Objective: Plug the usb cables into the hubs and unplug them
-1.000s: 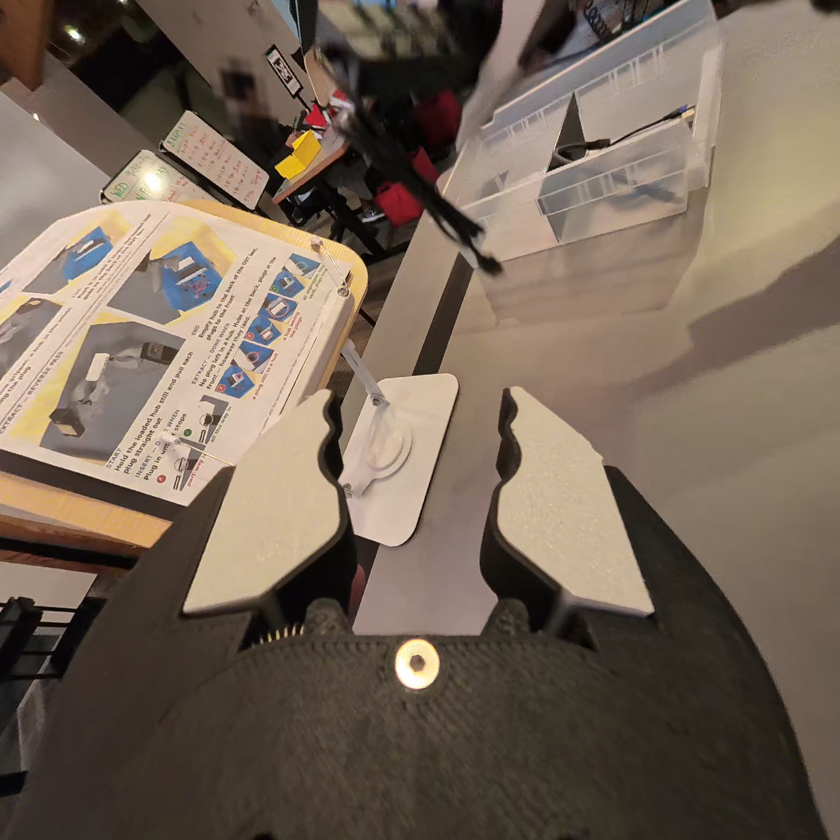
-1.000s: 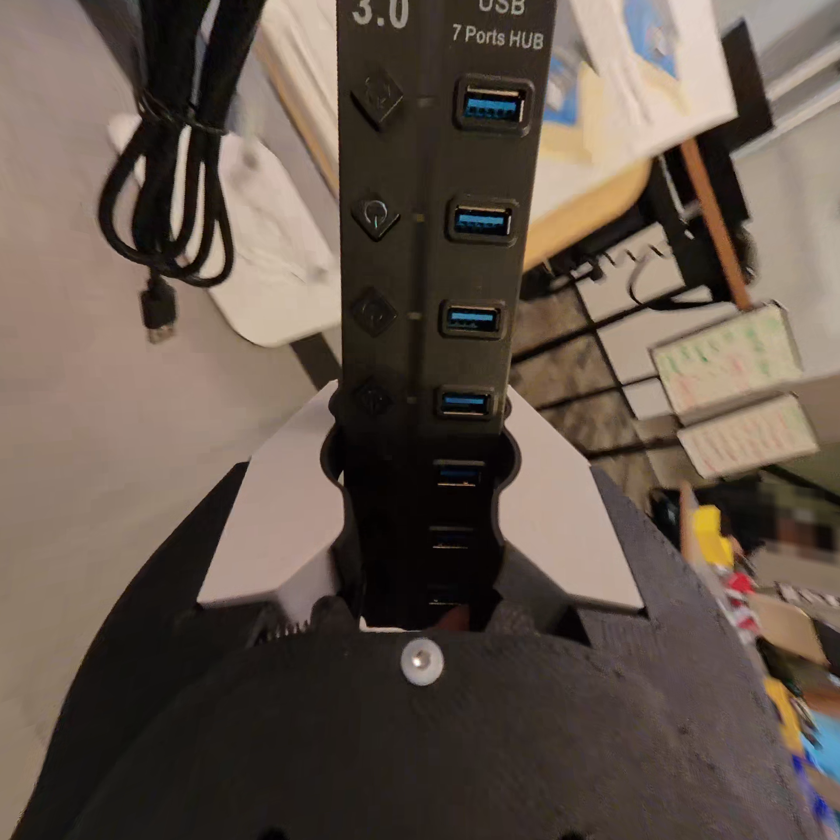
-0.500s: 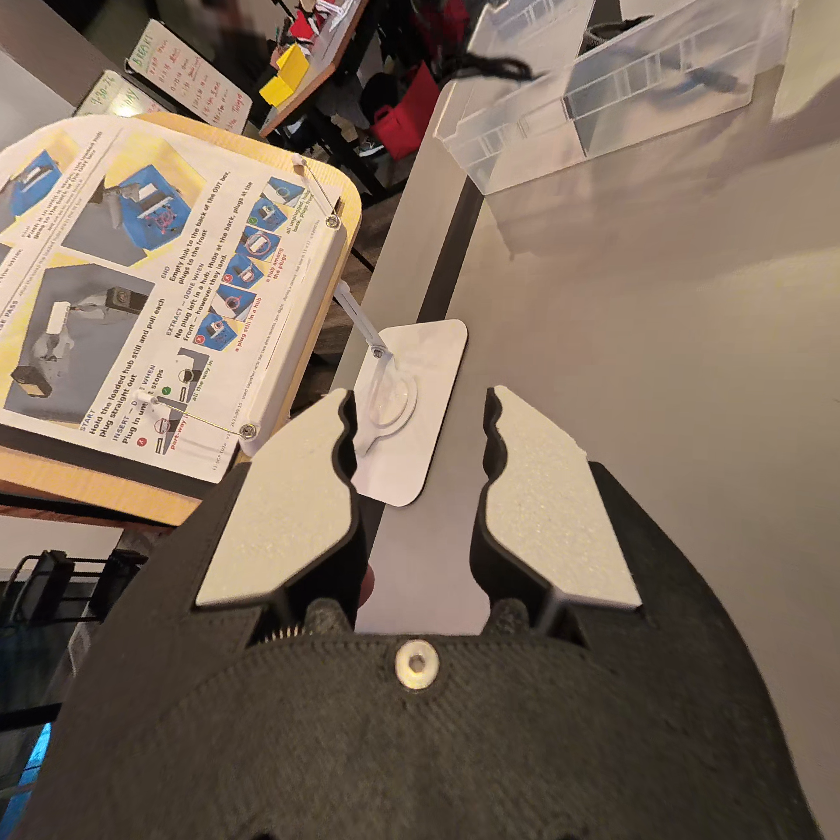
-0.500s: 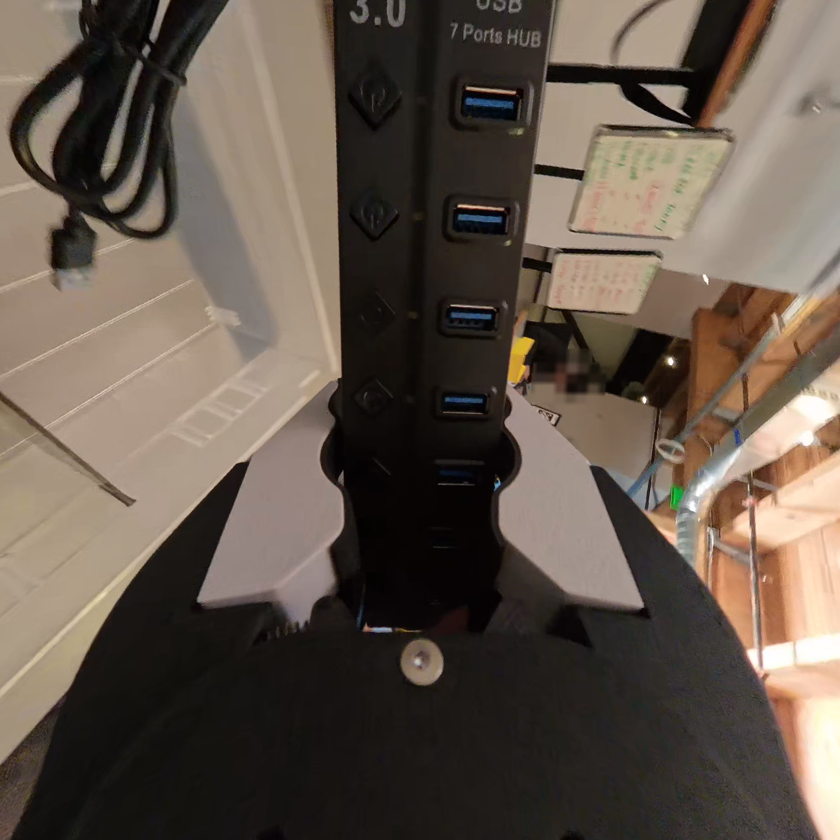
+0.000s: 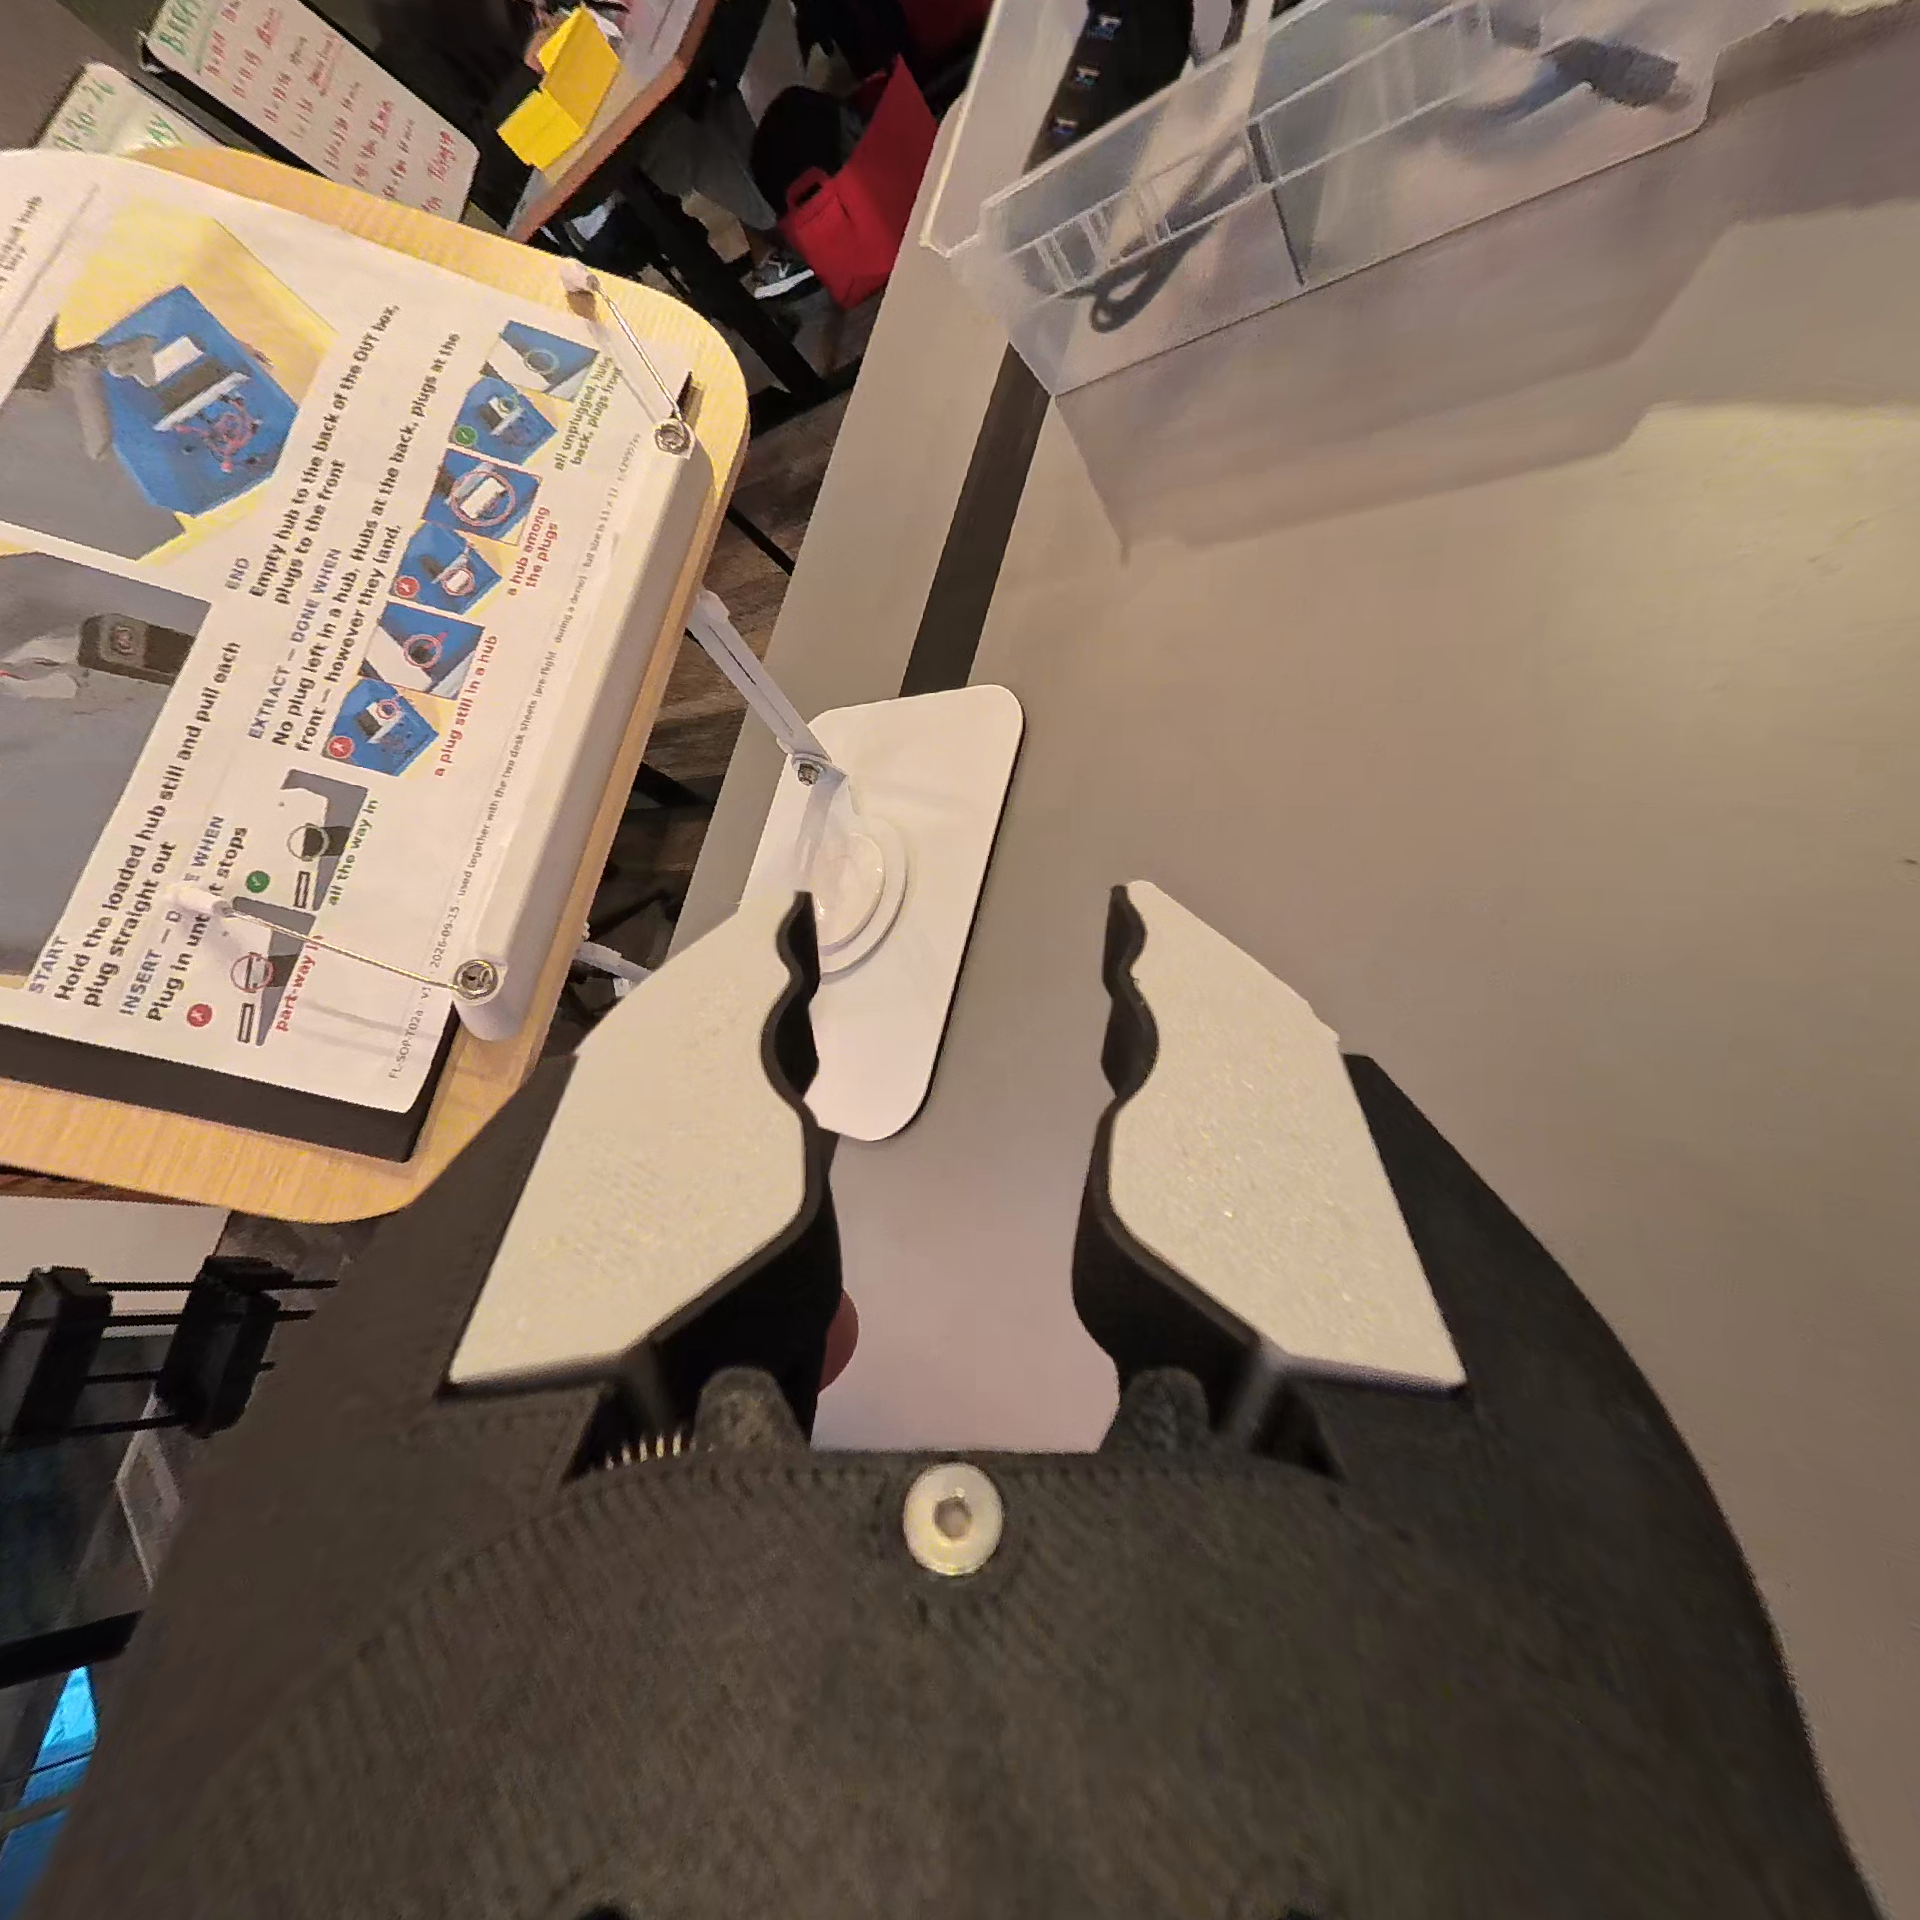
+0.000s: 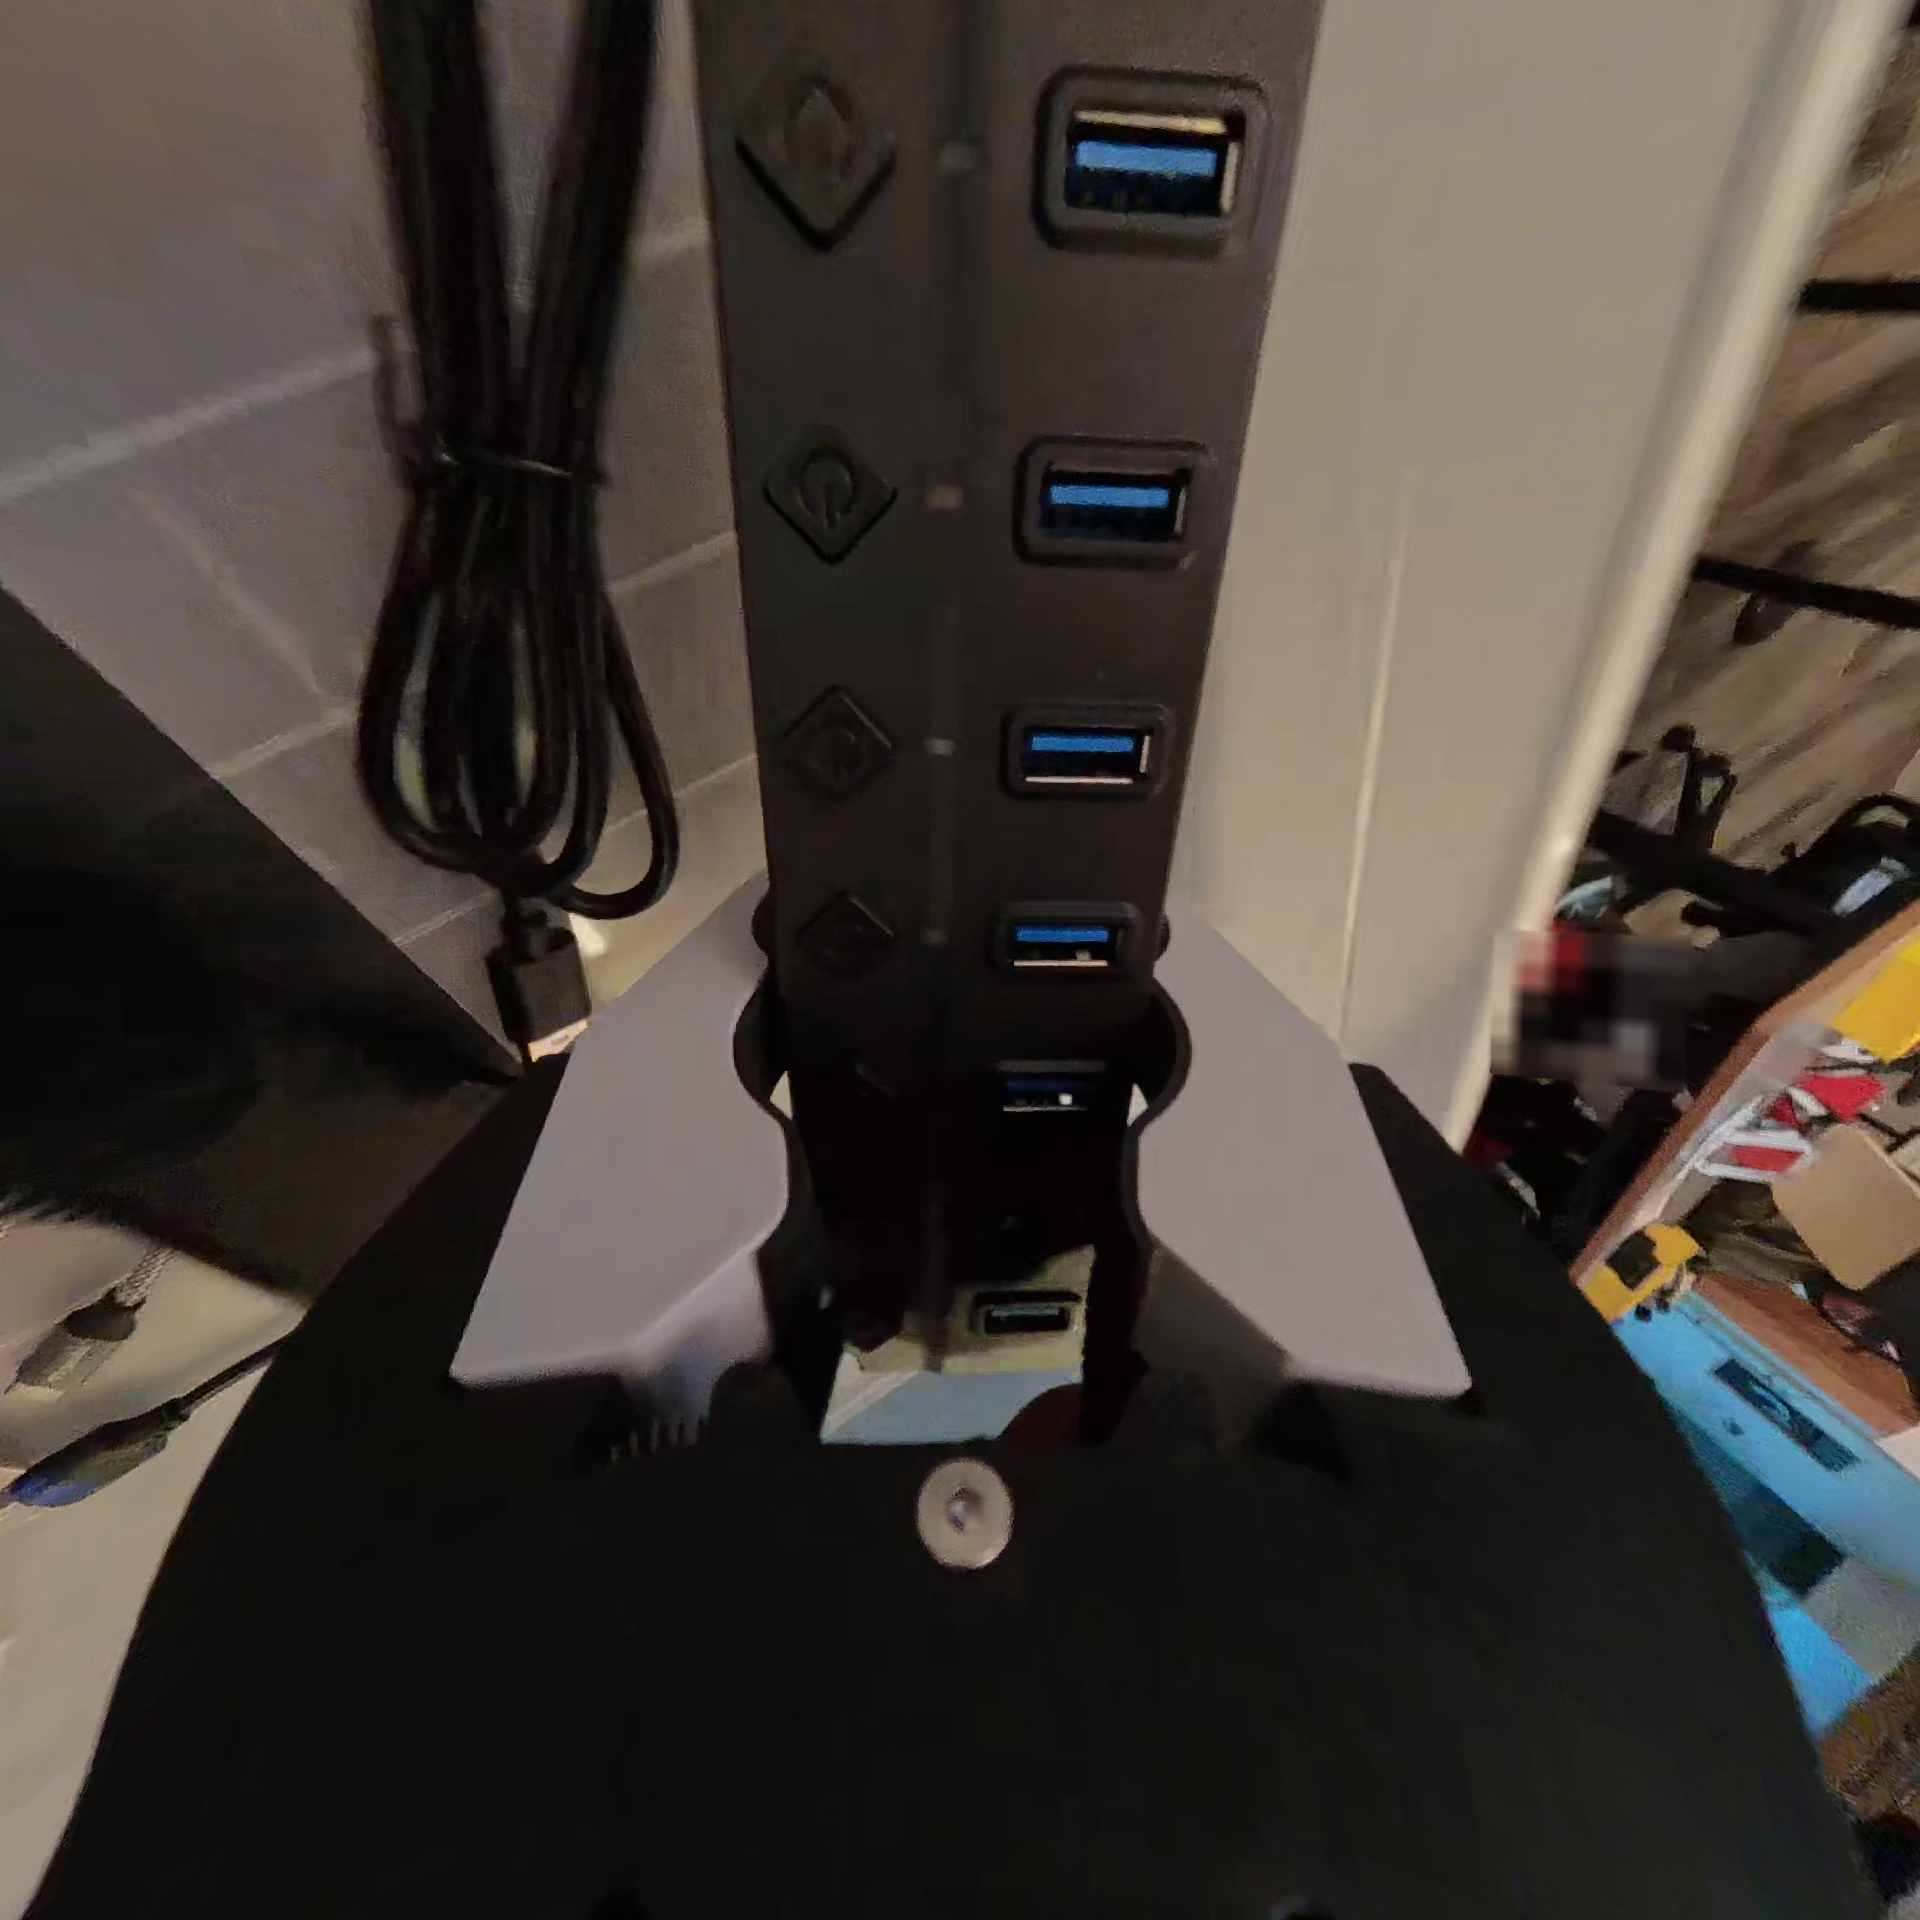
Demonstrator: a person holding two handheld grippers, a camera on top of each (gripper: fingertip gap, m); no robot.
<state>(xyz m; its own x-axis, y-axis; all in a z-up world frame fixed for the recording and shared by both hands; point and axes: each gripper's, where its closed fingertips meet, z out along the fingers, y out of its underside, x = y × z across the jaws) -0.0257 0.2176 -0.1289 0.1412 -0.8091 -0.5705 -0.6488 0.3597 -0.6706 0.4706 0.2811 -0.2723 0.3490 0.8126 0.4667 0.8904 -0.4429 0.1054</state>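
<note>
**Seven-port hub carried empty, left gripper free**

Seven ports is my estimate for the black hub; six blue sockets show, and every one of them is empty. The right gripper clamps the hub by its near end, lengthwise between the fingers, so the socket face stays turned to the camera and open to a plug. Left of the hub hangs its own bundled black cable, tied in a loop with the plug dangling below. Behind the hub stands the pale wall of a clear plastic bin, which suggests the hub is being lowered there. The left gripper hovers with jaws wide and nothing between them, above a white stand base on the grey table, probably idle until a cable needs handling.
</note>
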